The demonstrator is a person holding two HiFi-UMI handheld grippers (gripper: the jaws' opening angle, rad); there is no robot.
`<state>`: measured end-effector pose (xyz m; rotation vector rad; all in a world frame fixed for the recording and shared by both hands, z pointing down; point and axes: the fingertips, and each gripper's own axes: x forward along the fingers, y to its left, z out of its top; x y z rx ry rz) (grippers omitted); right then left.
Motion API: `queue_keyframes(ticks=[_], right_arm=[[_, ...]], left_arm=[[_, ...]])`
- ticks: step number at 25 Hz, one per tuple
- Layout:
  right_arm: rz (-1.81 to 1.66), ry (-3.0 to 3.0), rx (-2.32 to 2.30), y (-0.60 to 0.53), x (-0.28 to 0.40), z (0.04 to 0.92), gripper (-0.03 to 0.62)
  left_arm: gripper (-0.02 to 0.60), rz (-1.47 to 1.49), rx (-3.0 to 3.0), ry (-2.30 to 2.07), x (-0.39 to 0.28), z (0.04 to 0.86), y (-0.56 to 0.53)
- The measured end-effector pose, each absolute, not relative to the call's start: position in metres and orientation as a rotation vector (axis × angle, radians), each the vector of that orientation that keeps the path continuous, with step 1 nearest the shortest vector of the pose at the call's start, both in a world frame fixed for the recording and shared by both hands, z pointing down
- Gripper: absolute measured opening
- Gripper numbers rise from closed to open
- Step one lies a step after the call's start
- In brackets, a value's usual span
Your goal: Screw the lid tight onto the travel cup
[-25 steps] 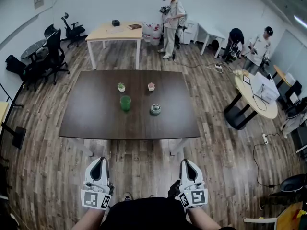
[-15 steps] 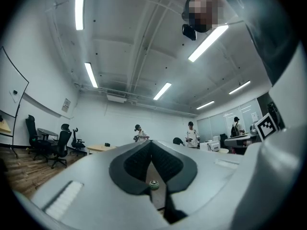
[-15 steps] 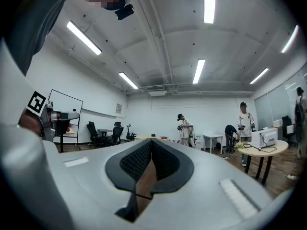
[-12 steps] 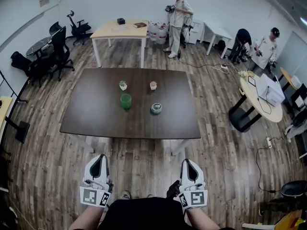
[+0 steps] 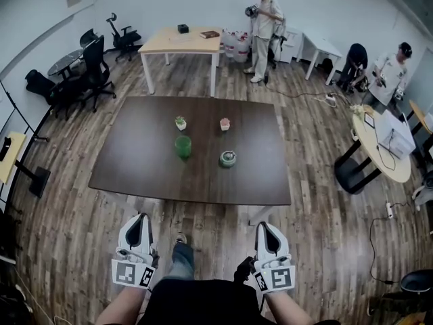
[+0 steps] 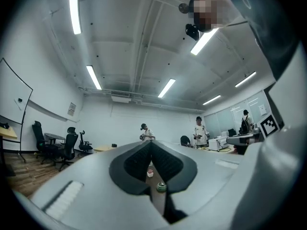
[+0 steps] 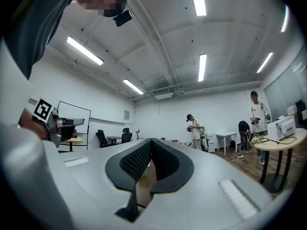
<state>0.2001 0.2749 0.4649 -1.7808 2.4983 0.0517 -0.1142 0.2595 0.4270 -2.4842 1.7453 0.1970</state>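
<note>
My left gripper [image 5: 138, 221] and right gripper [image 5: 265, 227] are both pinched shut and empty, well short of the dark table [image 5: 135, 168]. The head view shows the green travel cup [image 5: 183, 146] upright there, with the lid [image 5: 228, 158] lying apart beside it. My left gripper view catches only the lid.

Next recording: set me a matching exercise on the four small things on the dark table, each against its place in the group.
Things:
1. translucent green travel cup
2. round grey-green lid
3. small pink-topped object
4. small green-topped object

Places, seen from the person:
A. far row, left
B. near row, right
C. far row, right
D. near row, left

Pairs: 1-D, 2-B, 3-C, 4-A
</note>
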Motion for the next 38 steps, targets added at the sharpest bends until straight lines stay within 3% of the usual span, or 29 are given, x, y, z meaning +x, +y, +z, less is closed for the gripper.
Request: queue_keyframes(ticks=[20, 38], right_arm=[[0.154, 2.353, -2.004, 0.019, 0.145, 0.434, 0.009], [0.073, 2.458, -1.913, -0.075, 0.174, 0.448, 0.009]], left_arm=[[-0.002, 0.344, -2.627, 1.511, -0.161, 0.419, -0.054], [-0.002, 0.356, -2.589, 1.543, -0.127, 0.418, -0.134]])
